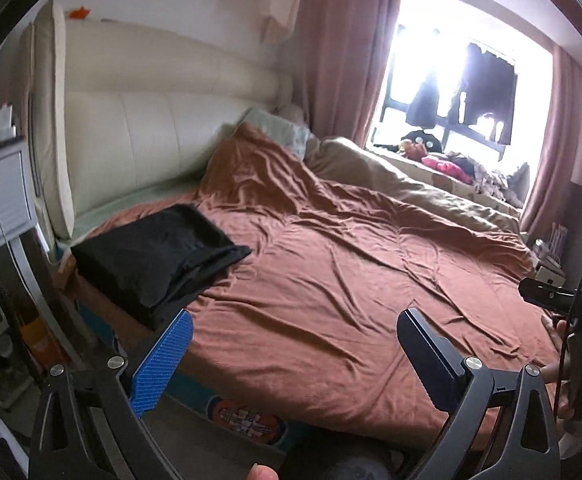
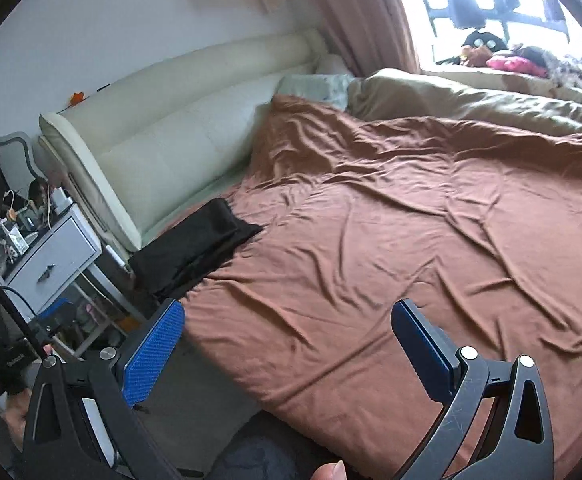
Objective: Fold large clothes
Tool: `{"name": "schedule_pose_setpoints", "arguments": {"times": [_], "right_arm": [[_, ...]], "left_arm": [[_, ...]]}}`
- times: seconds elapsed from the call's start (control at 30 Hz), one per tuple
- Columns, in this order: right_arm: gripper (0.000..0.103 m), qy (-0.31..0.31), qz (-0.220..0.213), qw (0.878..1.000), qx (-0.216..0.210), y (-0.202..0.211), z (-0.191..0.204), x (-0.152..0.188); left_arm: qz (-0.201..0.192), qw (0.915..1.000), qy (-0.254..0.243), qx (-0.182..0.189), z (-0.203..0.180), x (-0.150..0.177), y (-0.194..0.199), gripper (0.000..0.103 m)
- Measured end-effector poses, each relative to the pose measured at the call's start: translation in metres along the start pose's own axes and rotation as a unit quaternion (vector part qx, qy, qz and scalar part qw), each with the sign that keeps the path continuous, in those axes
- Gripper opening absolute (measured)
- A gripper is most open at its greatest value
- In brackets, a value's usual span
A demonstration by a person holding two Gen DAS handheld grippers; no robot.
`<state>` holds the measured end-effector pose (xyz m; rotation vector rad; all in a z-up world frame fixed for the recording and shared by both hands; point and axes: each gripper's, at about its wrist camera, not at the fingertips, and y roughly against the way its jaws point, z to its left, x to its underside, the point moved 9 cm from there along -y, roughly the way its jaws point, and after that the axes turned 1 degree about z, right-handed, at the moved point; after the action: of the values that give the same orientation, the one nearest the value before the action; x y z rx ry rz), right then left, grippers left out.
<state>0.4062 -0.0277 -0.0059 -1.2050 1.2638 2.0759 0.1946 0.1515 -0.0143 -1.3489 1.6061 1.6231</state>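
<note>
One folded black garment (image 1: 159,256), neat on the rust-brown bedspread (image 1: 351,280)

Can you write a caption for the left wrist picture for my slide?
Open left tool empty above the brown bedspread, folded black garment near the bed's corner.

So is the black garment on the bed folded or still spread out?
Folded: the black garment lies as a compact stacked rectangle with layered edges at the brown bedspread's corner.
</note>
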Motion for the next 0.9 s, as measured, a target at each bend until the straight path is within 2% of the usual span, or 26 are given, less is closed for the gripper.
{"name": "schedule_pose_setpoints", "arguments": {"times": [0.47, 0.9], "right_arm": [[0.103, 0.023, -0.045, 0.997, 0.059, 0.092, 0.016, 0.048], [0.103, 0.042, -0.084, 0.993, 0.073, 0.141, 0.044, 0.106]], "left_arm": [[-0.045, 0.9972, -0.044, 0.039, -0.039, 0.022, 0.075, 0.102], [-0.085, 0.9925, -0.047, 0.075, -0.045, 0.046, 0.125, 0.103]]}}
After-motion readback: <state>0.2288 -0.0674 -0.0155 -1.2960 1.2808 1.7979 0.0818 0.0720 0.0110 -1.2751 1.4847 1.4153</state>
